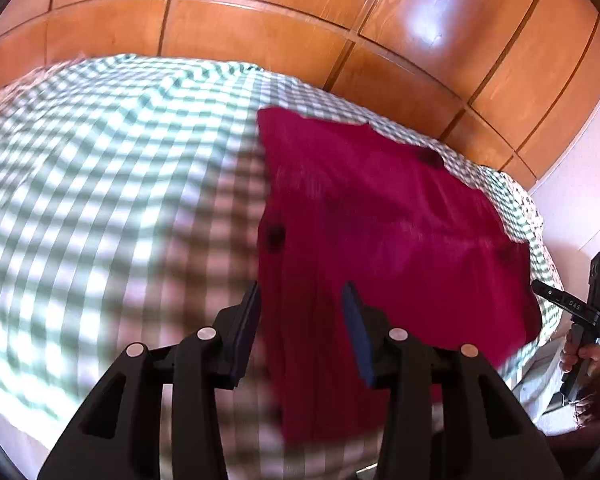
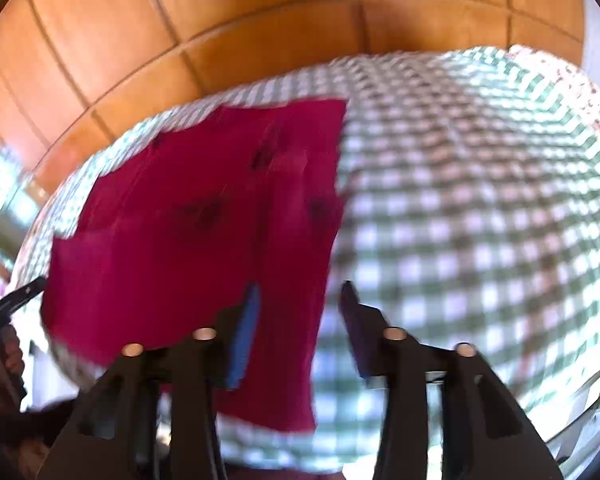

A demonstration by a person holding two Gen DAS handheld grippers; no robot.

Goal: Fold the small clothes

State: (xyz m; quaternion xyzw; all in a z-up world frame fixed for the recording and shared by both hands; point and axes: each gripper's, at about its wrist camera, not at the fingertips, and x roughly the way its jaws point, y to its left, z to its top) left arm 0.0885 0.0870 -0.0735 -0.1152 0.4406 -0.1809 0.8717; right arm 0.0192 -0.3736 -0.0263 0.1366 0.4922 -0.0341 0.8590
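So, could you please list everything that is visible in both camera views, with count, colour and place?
garment: one, magenta with dark spots, spread flat on the bed.
bed cover: one, green and white check, under the garment.
wardrobe panels: several, glossy orange wood, behind the bed.
wall: one, white, beside the bed.
left tool: one, black with blue pads, open above the garment.
right tool: one, black, open above the garment's edge.
hand: one, holding the right tool.

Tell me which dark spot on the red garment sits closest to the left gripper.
The one at the red garment's left edge, just above the left gripper; the others lie farther up and right.
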